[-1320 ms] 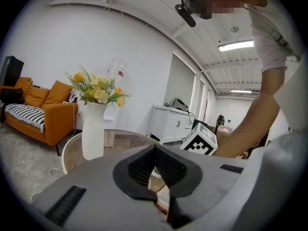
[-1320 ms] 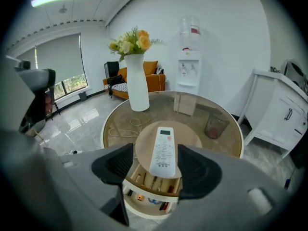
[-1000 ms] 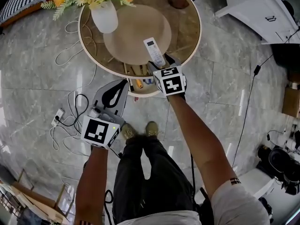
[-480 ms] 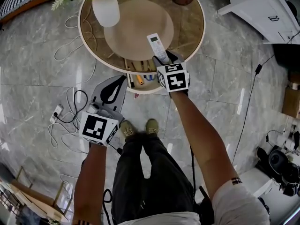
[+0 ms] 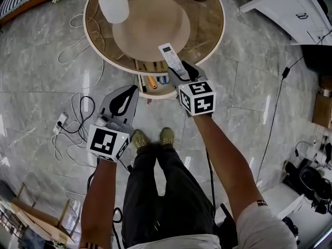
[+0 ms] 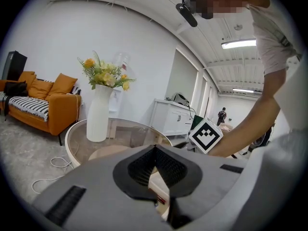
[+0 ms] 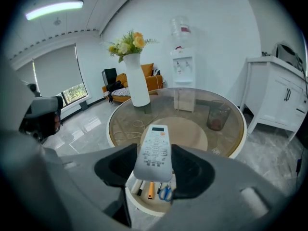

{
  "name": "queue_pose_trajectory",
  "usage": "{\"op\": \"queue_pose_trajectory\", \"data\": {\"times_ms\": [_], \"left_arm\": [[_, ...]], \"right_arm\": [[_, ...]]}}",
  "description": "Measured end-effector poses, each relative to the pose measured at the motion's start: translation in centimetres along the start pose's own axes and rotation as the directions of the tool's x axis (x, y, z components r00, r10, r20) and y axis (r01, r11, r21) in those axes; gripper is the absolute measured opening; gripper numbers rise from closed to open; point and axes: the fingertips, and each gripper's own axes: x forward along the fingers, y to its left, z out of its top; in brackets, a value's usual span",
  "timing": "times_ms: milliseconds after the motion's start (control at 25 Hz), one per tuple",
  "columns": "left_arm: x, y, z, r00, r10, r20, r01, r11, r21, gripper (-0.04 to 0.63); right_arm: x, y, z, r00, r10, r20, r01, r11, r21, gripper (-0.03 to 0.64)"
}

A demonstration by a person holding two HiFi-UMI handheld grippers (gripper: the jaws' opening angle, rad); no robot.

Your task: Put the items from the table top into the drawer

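Observation:
A white remote control [image 5: 170, 60] [image 7: 155, 150] hangs over the near edge of the round glass table [image 5: 98, 41], and my right gripper [image 5: 179, 72] [image 7: 155, 160] is shut on its lower end. Below it, the drawer [image 5: 155, 94] [image 7: 139, 207] stands open under the table's front edge, with pens, an orange marker [image 7: 150, 190] and blue scissors [image 7: 166, 192] inside. My left gripper [image 5: 134, 91] [image 6: 155, 150] hangs low over the floor, left of the drawer. Its fingertips meet and nothing is between them.
A white vase of flowers [image 5: 113, 5] [image 7: 137, 83] stands at the table's far left, a dark glass cup [image 7: 216, 115] at its far right. Cables and a power strip [image 5: 62, 129] lie on the floor at left. A white cabinet [image 5: 288, 9] is at the right.
My right gripper closed on the remote control and drew it back over the table's near edge, above the open drawer. The left gripper sank a little.

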Motion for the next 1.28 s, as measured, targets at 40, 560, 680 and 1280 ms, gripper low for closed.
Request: {"op": "queue_pose_trajectory", "data": {"times_ms": [40,560,680,1280], "left_arm": [[0.0,-0.2,-0.3,1.000,-0.002,-0.004,0.002,1.000,-0.001,0.000],[-0.7,-0.9,-3.5,0.999,0.002,-0.041,-0.003,1.000,-0.012,0.000],[-1.0,-0.6,-3.7,0.999,0.014,-0.050,-0.016,0.999,-0.030,0.000],[-1.3,0.3,-9.3,0.996,0.041,-0.084,-0.045,0.998,-0.051,0.000]], "right_arm": [[-0.2,0.2,-0.1,1.000,0.007,0.004,-0.007,1.000,0.000,0.224],[-4.6,5.4,-0.6,0.985,0.157,0.069,-0.158,0.987,0.005,0.222],[-5.9,6.8,-1.2,0.979,0.191,0.066,-0.191,0.982,-0.011,0.222],[-0.9,6.3,-12.4,0.965,0.207,-0.159,-0.232,0.960,-0.159,0.222]]}}
